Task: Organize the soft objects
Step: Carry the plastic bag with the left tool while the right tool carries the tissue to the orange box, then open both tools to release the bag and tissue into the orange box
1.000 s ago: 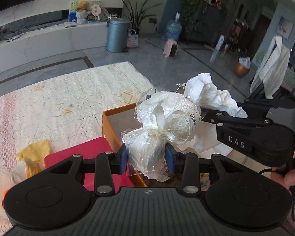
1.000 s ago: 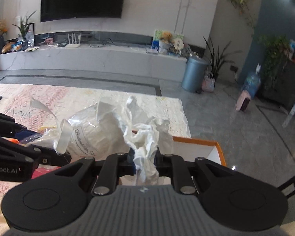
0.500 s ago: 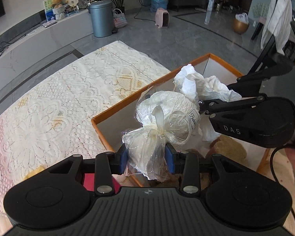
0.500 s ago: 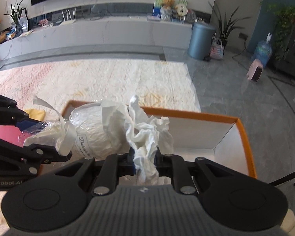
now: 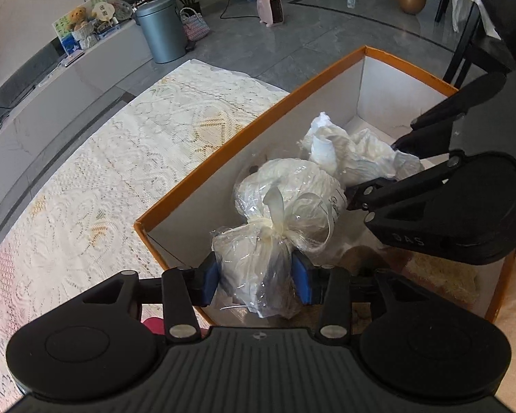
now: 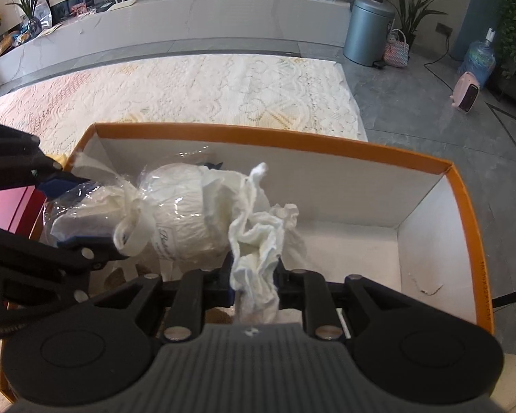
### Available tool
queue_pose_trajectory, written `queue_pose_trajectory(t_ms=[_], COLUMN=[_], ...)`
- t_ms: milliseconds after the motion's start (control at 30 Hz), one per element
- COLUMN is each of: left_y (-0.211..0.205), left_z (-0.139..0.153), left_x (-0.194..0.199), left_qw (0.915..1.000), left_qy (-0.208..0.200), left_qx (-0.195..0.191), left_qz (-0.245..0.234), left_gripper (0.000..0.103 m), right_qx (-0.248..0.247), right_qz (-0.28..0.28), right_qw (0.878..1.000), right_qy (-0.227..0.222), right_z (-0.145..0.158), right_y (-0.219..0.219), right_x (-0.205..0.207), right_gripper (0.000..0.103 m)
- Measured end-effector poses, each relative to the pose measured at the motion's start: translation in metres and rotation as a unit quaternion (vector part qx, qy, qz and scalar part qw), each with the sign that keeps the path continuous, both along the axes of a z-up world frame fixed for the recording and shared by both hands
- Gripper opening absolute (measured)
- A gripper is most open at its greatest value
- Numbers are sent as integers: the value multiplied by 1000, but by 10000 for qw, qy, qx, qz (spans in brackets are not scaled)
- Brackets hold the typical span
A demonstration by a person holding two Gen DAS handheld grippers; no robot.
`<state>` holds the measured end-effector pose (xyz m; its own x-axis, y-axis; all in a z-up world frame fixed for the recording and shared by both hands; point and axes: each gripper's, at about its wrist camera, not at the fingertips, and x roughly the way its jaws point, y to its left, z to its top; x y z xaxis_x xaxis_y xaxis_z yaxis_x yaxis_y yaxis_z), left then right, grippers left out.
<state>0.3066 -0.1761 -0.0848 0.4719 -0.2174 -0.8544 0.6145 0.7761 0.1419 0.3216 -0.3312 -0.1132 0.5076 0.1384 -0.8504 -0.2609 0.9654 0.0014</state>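
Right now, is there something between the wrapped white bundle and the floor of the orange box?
Nothing visible blocks it. The wrapped bundle hangs inside the orange box, between the left gripper's opening jaws. The right gripper, beside it, carries crumpled white paper. The floor directly beneath is hidden.

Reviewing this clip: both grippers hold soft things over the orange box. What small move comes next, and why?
Probably finish letting go: the left gripper and right gripper jaws are opening, with the wrapped bundle and white tissue between them, already inside the orange box.
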Motion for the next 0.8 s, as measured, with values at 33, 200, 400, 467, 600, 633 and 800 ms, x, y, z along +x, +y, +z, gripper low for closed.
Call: queue_pose_trajectory(t_ms=[33, 200, 400, 467, 600, 633, 800], left_y=[-1, 1, 1, 3, 9, 10, 21], left_z=[-1, 0, 18, 25, 35, 37, 46], left_x=[-1, -8, -21, -25, -32, -34, -45], left_qw=[10000, 9996, 9976, 9970, 9961, 9958, 9946], left_qy=[-30, -177, -581, -666, -797, -834, -946], left_qx=[33, 5, -30, -83, -218, -266, -415], left_qz=[-59, -206, -372, -391, -304, -270, -42], left_gripper=[55, 71, 81, 82, 82, 82, 82], right_qx=[-4, -87, -299, -356, -376, -370, -451], right_qz=[17, 112, 296, 306, 219, 212, 164], right_qw=[10000, 9999, 9991, 9989, 9990, 9990, 9986], right_qy=[25, 83, -24, -84, -136, -133, -206], right_z=[-1, 0, 12, 19, 30, 32, 39], right_y=[0, 1, 6, 6, 3, 3, 6], right_x=[0, -4, -11, -13, -18, -20, -36], right_gripper=[19, 36, 57, 64, 76, 76, 83])
